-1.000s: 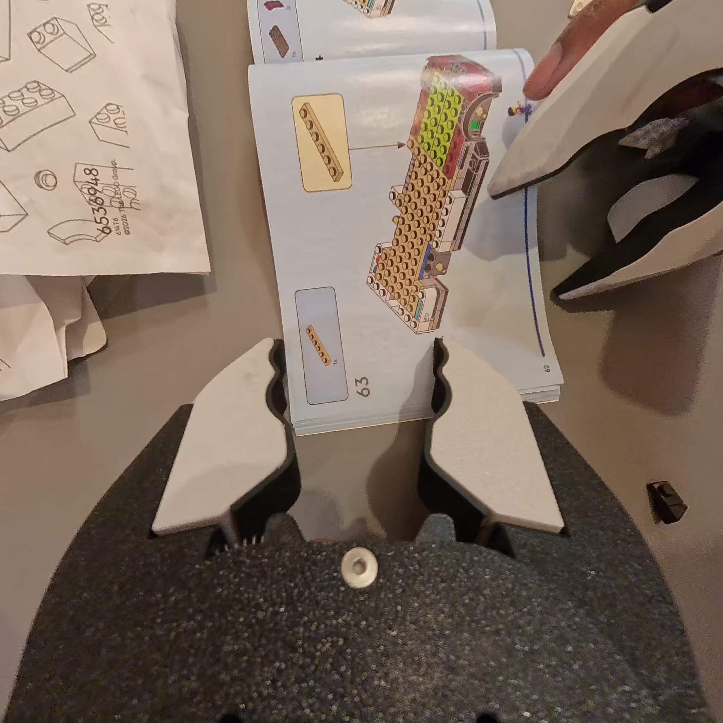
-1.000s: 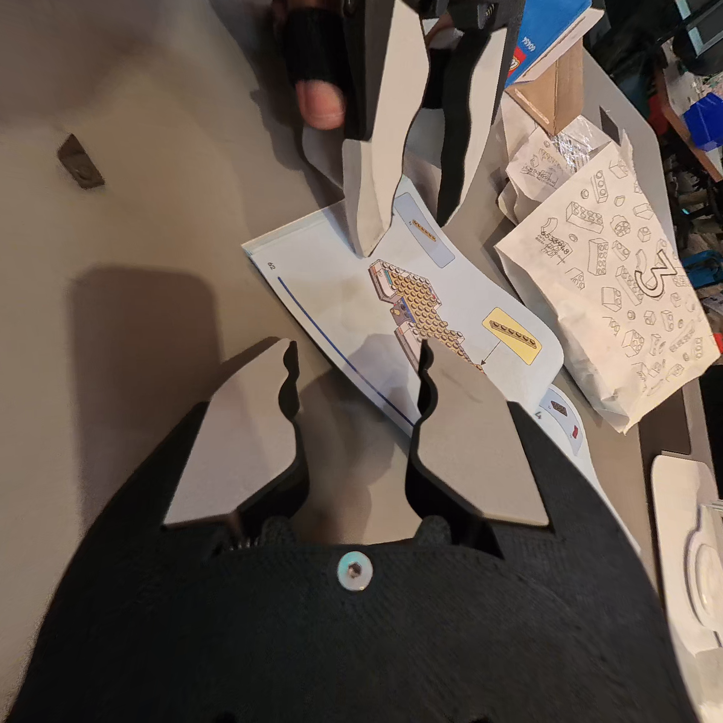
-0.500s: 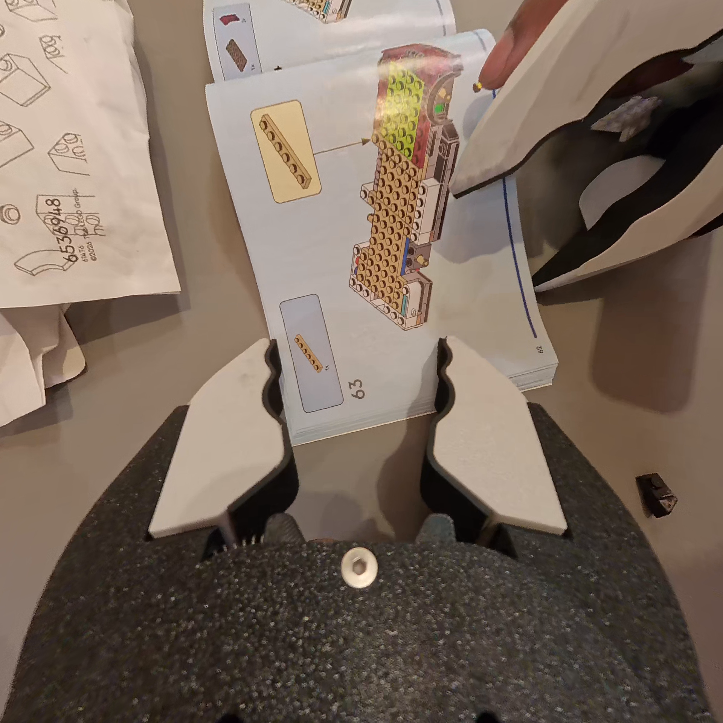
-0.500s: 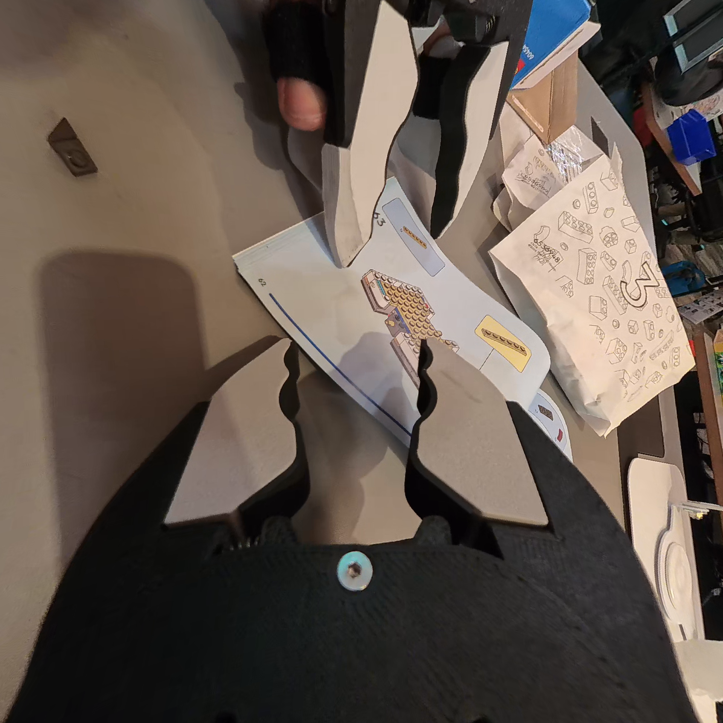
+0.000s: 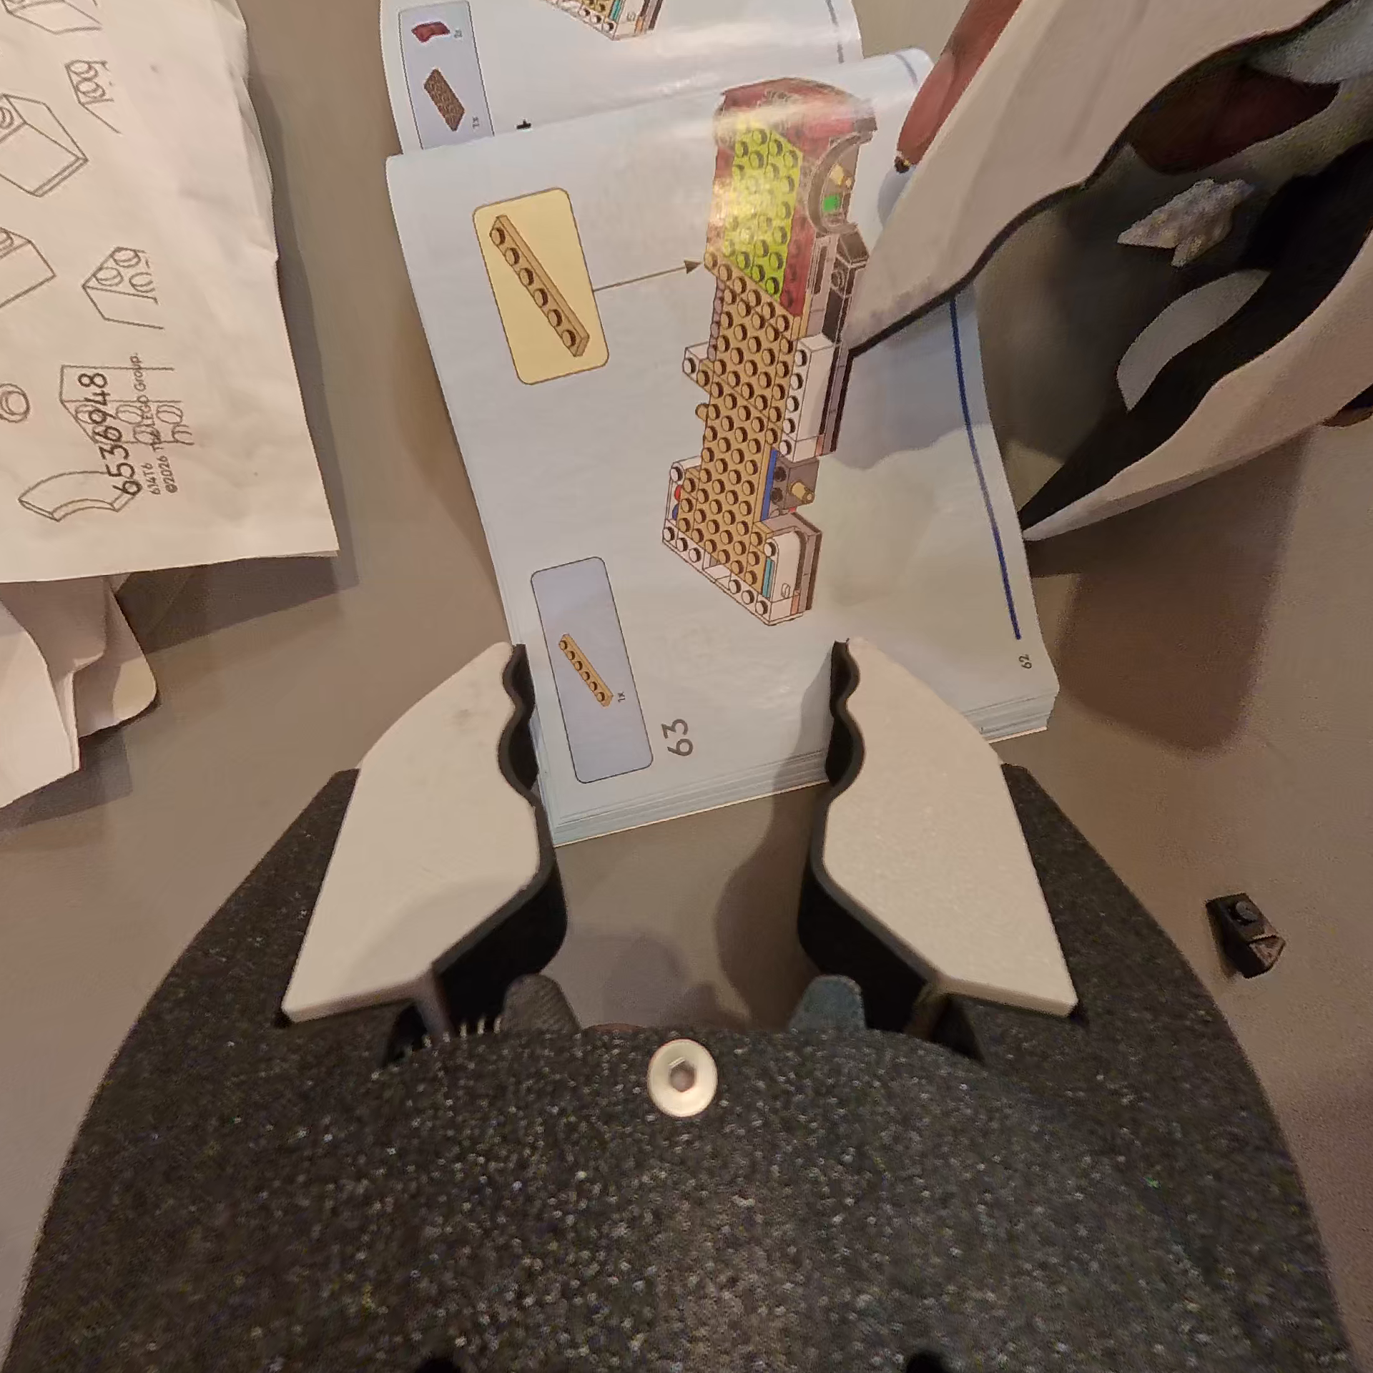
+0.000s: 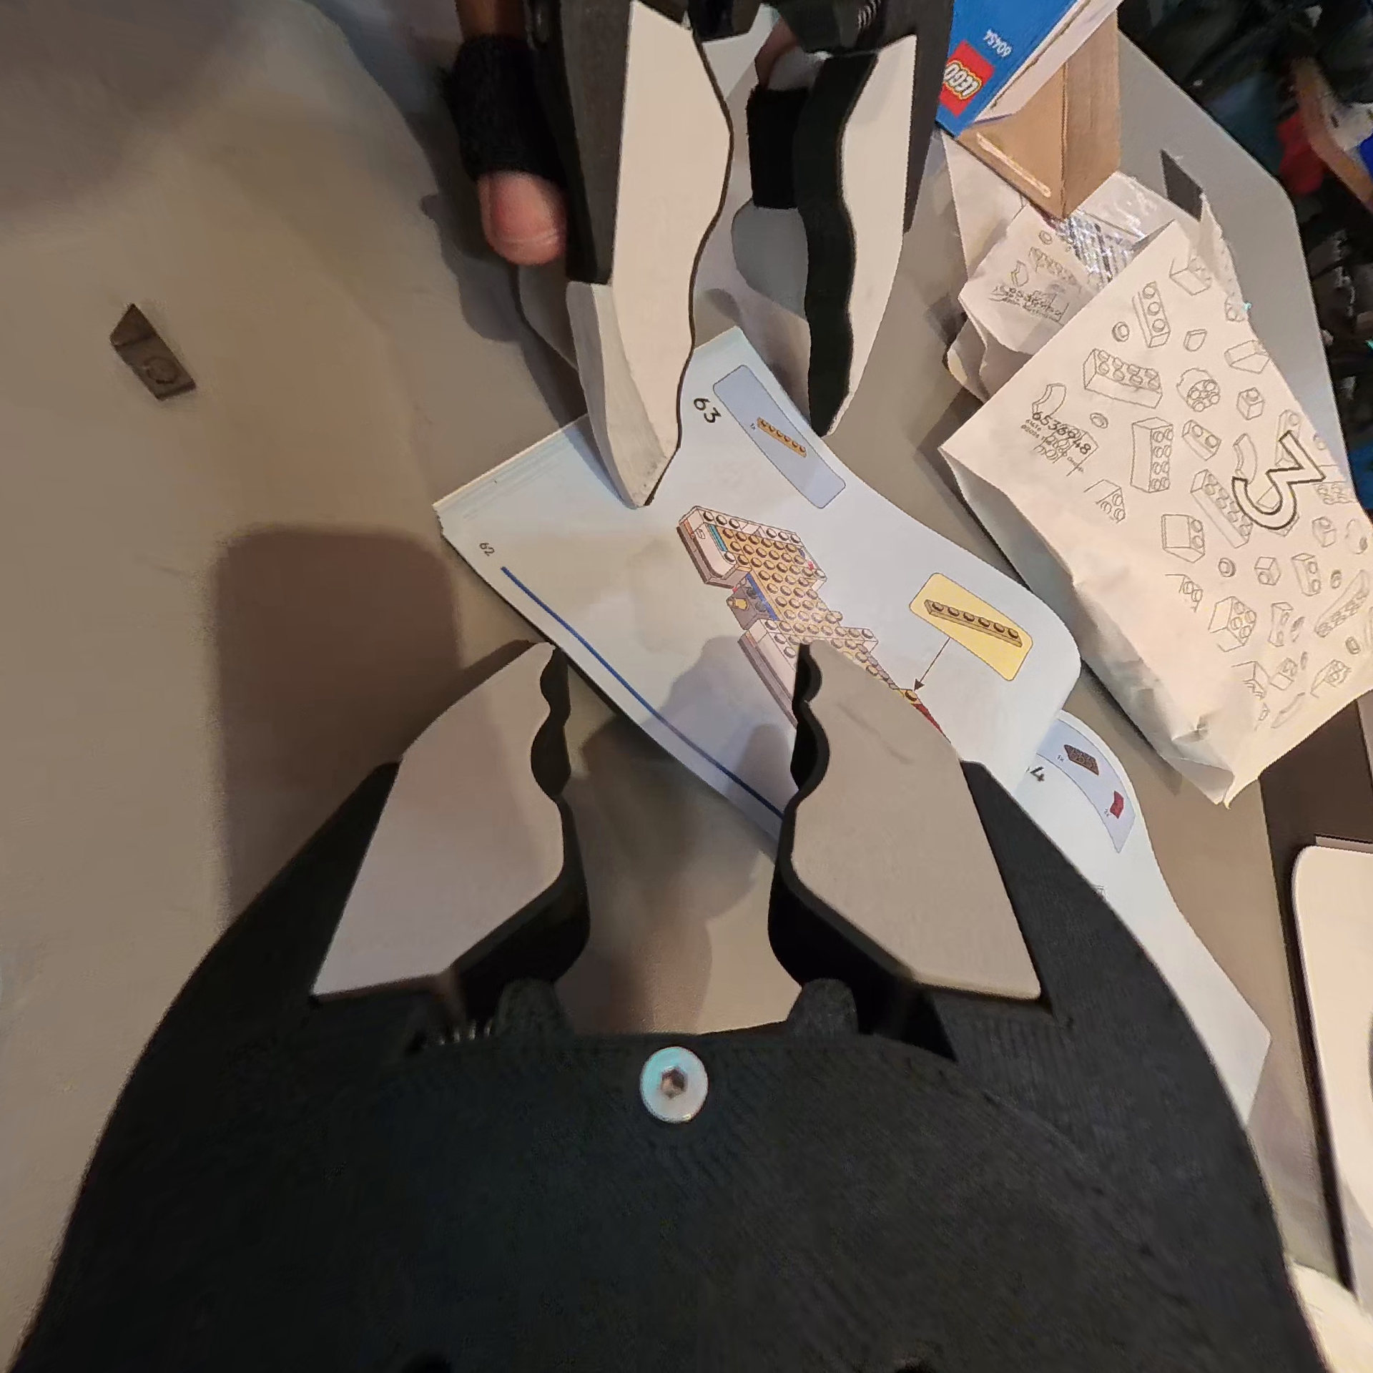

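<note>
The left gripper (image 6: 732, 461) has spread its jaws slightly wider over the instruction booklet (image 5: 669, 446).

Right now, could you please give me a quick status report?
Both tools open, nothing held. Left tool and right tool over the open booklet. Paper bag beside it.

L tongs (image 5: 683, 713): jaws spread wide, nothing clamped betw the pads, tips angled down and fwd. In the R wrist view the L tongs (image 6: 735, 461) come in from the top, pointing steeply down, one fingertip (image 6: 631, 446) lowest. A thumb (image 6: 520, 223) in a black wrap sits on the outer side of that tool, another wrapped finger (image 6: 773, 148) betw its two arms.

R tongs (image 6: 676, 683): jaws apart, less wide than L, grasp bare. In the L wrist view they enter from upper right, fingertip (image 5: 921, 111) beside them.
</note>
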### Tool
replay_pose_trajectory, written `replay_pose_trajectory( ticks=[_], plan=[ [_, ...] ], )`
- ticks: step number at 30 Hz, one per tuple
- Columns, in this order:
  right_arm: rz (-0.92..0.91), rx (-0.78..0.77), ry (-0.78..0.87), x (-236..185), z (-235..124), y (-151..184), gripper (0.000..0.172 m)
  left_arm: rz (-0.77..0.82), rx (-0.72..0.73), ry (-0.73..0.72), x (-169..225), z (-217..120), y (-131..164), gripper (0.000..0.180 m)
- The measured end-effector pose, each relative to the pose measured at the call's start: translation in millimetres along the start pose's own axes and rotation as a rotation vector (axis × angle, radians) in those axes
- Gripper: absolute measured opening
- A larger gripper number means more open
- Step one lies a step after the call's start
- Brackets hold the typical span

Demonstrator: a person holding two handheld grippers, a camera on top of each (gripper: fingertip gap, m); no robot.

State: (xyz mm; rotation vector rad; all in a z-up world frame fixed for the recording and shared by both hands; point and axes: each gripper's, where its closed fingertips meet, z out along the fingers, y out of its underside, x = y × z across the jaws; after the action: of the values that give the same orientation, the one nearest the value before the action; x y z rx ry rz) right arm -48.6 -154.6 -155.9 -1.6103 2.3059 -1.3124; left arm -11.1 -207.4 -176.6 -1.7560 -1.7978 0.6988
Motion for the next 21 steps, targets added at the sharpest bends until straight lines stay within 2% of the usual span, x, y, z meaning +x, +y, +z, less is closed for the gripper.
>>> replay_pose_trajectory(
  ticks=[21],
  plan=[
    [0.142, 0.077, -0.019, 11.4, -3.7, 1.0, 0.052, -0.025, 0.069, 0.039, -0.4, -6.4, -7.3, 0.08]
  ],
)
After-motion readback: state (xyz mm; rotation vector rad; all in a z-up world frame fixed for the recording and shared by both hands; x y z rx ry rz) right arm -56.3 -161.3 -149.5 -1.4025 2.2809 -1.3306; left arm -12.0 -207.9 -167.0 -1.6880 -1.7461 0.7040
